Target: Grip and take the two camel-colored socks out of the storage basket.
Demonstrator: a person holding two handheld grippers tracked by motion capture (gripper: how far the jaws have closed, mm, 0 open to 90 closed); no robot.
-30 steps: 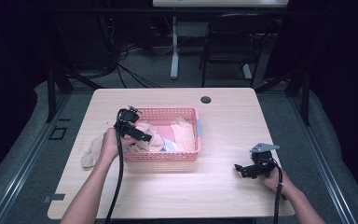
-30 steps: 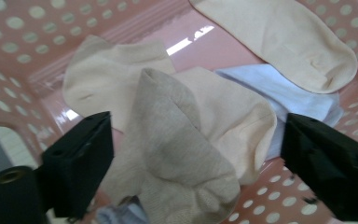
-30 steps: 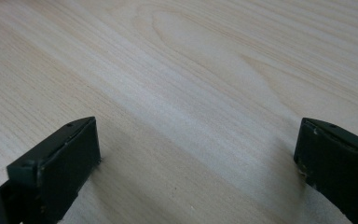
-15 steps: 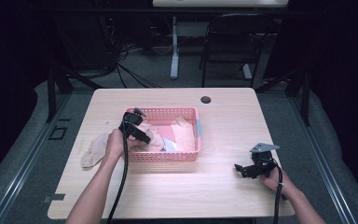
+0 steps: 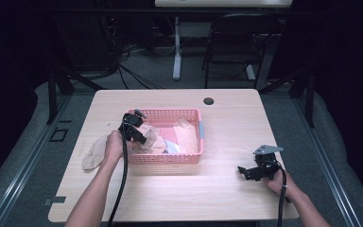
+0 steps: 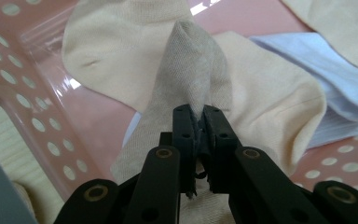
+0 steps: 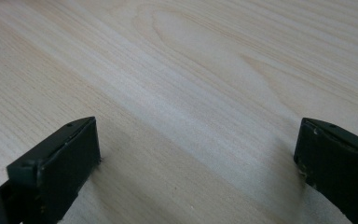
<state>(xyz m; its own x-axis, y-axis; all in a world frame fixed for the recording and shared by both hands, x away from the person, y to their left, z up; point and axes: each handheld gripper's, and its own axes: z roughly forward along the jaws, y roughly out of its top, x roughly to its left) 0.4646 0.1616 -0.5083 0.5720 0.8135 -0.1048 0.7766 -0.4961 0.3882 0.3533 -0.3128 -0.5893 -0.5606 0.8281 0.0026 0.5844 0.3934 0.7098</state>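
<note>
Socks lay at the far left of the table (image 5: 227, 198): 1 tan sock (image 5: 93, 153) sprawled flat on the wood, just outside the left wall of the pink basket (image 5: 168, 158). Next to it, the person's left hand (image 5: 115, 145) held the left tool (image 6: 196, 128) over the basket's left end. Its 2 black jaws had just been closing, and they stood pinched together on a fold of a grey-beige sock (image 6: 193, 65), the cloth drawn up into a peak between them. That sock lay inside the basket, on top of a cream sock (image 6: 279, 102) that spread beneath and to both sides of it. Farther right in the left gripper view, a pale blue cloth (image 6: 326, 79) lay beside the cream sock on the basket's pink floor. In the high view, more cream pieces (image 5: 186, 137) filled the right half of the basket. Behind the basket, a small dark round hole (image 5: 209, 101) sat in the table near its far edge. Well apart to the right, the right tool (image 5: 250, 172) rested low over bare wood in the person's right hand (image 5: 279, 182). Its 2 jaws stood wide apart with nothing between them.
</note>
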